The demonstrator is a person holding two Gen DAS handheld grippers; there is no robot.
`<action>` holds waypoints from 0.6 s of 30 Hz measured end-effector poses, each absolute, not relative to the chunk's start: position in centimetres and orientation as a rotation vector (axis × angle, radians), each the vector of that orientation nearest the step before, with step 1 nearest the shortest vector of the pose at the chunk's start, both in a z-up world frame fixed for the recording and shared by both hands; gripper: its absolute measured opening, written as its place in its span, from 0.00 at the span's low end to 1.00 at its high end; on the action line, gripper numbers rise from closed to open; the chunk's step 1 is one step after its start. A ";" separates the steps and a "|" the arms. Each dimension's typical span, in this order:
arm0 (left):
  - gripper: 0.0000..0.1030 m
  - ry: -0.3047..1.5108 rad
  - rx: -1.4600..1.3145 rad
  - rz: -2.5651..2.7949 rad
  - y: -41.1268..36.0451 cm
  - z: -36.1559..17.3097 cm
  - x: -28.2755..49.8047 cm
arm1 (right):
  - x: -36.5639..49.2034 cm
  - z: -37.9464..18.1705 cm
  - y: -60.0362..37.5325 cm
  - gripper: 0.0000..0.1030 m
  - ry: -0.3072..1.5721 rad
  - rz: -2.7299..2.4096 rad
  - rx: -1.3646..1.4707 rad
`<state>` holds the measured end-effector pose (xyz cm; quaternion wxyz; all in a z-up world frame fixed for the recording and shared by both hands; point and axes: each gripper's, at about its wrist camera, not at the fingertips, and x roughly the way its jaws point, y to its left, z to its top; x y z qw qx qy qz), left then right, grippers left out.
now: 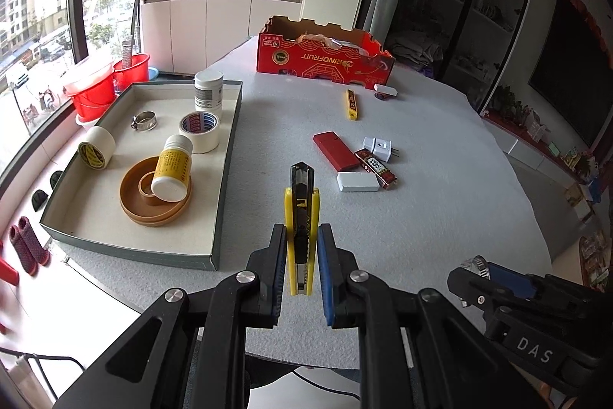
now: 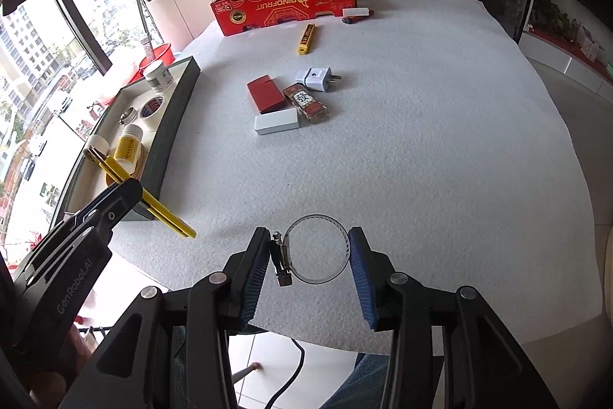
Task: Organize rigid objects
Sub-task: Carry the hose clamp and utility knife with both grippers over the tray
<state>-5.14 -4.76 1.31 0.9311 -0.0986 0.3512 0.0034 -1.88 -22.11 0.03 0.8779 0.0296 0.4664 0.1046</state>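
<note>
At ten o'clock the tray [image 1: 226, 156] holds tapes and bottles. The left gripper [image 1: 302, 255] clamps a yellow utility knife [image 1: 302, 217] above the table [image 2: 421, 140]; the right gripper [image 2: 308, 255] pinches a hose clamp [image 2: 318, 248]. Both seem mid-carry; next, probably, each swings over the tray and lets go.

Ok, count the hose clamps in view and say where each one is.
2. One hose clamp lies in the grey tray, beside the printed tape roll. The other hose clamp sits between the right tongs. Others could be hidden in the red carton.
</note>
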 end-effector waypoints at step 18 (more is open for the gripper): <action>0.17 0.615 -0.328 0.205 7.6 2.0 -7.3 | -0.5 2.8 -8.7 0.42 0.929 0.384 -0.088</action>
